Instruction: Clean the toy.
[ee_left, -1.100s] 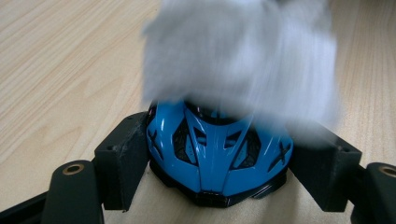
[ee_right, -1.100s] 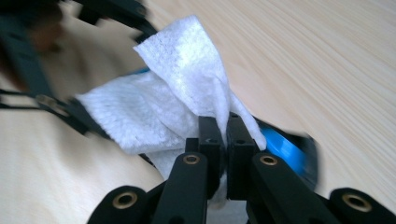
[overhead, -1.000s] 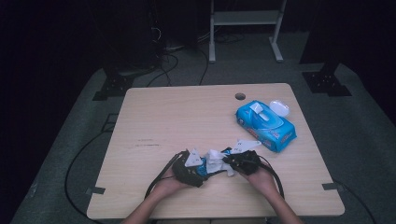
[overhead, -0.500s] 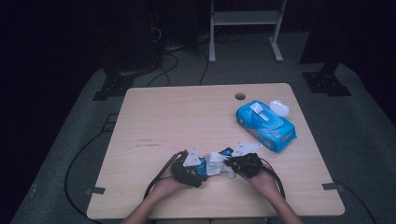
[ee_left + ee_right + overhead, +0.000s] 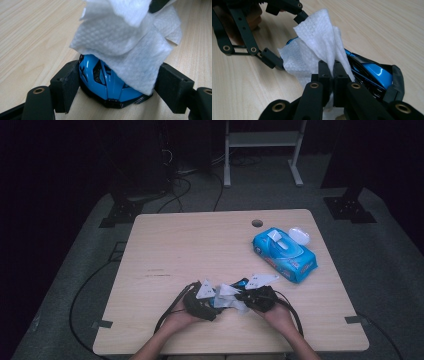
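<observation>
A glossy blue and black helmet-shaped object (image 5: 105,80) rests low over the table near its front edge, with my left gripper (image 5: 117,87) shut on it, one pad on each side. A white wipe (image 5: 130,42) is draped over its top and right side. My right gripper (image 5: 333,67) is shut on that wipe (image 5: 317,42), its fingertips pressed together just in front of the blue object (image 5: 374,72). In the high view the two grippers meet tip to tip, left gripper (image 5: 219,301) and right gripper (image 5: 240,299), with the wipe (image 5: 229,292) between them.
A blue pack of wipes (image 5: 283,254) with its white lid flipped open lies at the back right of the wooden table (image 5: 190,245). A small round hole (image 5: 257,223) sits near the far edge. Cables trail from both grippers toward the front edge.
</observation>
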Motion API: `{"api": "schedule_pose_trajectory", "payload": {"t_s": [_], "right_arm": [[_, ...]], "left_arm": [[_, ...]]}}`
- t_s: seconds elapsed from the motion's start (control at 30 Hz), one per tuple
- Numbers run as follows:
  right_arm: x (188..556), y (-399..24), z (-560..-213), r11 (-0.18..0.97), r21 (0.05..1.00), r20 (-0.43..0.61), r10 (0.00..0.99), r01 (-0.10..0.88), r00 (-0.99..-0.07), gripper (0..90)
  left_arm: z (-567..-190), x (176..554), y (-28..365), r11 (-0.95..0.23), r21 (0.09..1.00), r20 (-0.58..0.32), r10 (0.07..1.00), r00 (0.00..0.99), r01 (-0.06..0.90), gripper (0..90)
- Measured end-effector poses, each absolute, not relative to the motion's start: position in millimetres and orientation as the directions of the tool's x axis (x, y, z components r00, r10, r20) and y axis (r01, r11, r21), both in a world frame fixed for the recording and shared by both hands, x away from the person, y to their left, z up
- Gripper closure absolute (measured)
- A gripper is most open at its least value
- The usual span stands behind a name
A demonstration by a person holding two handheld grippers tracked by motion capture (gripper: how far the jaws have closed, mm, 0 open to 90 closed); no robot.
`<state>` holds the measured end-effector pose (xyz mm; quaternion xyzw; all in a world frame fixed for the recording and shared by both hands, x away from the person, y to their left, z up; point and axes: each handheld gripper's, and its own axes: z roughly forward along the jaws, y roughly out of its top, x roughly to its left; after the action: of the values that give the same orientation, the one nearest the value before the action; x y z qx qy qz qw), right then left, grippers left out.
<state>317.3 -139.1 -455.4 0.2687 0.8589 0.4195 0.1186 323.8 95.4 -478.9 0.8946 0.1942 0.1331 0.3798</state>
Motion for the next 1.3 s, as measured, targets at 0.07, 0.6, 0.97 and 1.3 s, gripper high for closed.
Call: {"api": "schedule_pose_trajectory", "payload": {"t_s": [0.07,0.6,0.97,1.3], "right_arm": [[319,-140,-454,0.511,0.779,0.019,0.559,0.363,-0.829,86.9],[333,-144,-454,0.461,0.792,0.038,0.618,0.401,-0.785,87.0],[342,-131,-448,0.512,0.773,-0.021,0.611,0.375,-0.791,87.0],[361,-131,-447,0.495,0.757,0.014,0.640,0.427,-0.768,87.0]], "left_arm": [[-479,324,95,-0.635,0.732,0.090,0.449,0.889,0.246,24.6],[-479,325,94,-0.638,0.731,0.090,0.443,0.892,0.243,24.7],[-479,328,96,-0.628,0.732,0.067,0.454,0.889,0.265,24.8],[-480,328,95,-0.626,0.735,0.070,0.451,0.890,0.260,25.2]]}}
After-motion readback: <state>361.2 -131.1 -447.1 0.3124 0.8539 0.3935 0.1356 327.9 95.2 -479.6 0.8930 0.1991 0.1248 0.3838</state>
